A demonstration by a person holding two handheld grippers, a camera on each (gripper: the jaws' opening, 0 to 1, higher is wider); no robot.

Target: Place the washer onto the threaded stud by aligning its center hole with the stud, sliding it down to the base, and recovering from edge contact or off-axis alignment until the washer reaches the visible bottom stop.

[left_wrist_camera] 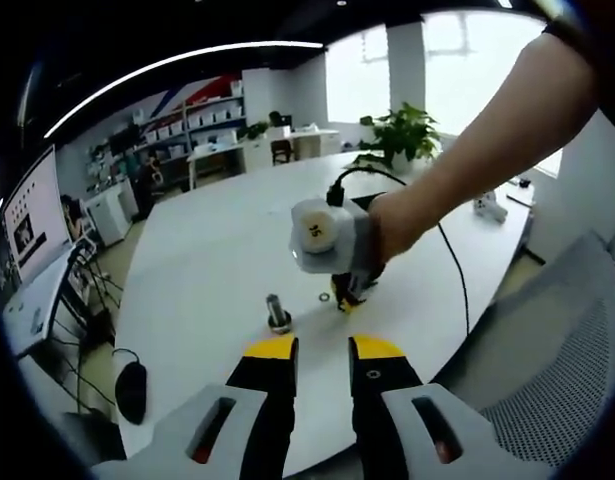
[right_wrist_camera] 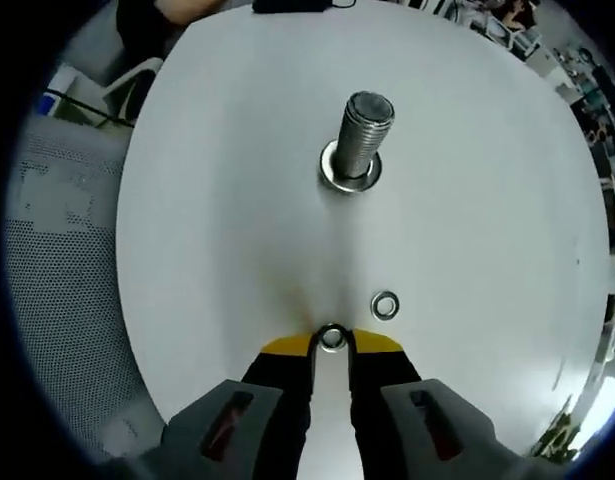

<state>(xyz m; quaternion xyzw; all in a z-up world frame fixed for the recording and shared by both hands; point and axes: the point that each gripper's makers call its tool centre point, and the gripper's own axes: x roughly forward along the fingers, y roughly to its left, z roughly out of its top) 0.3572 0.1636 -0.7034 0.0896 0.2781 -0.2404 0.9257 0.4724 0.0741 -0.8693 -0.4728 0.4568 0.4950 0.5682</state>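
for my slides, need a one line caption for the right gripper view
Right gripper pinches a washer on the white table, a spare washer beside it, threaded stud ahead.

The white table (right_wrist_camera: pixel 217 200) is lying mostly bare around the threaded stud (right_wrist_camera: pixel 362 135), which is standing upright on its base ring — nothing is crowding it on any side in the right gripper view. A loose washer (right_wrist_camera: pixel 385 304) is lying flat on the table between the stud and the right gripper (right_wrist_camera: pixel 332 345), slightly off the straight line between them. In the left gripper view, the right gripper (left_wrist_camera: pixel 347 298) and the person's arm (left_wrist_camera: pixel 487 150) are occupying the room just beside the stud (left_wrist_camera: pixel 277 312), with a black cable (left_wrist_camera: pixel 452 260) trailing across the table behind — the near side, facing the left gripper (left_wrist_camera: pixel 323 352), is staying open.
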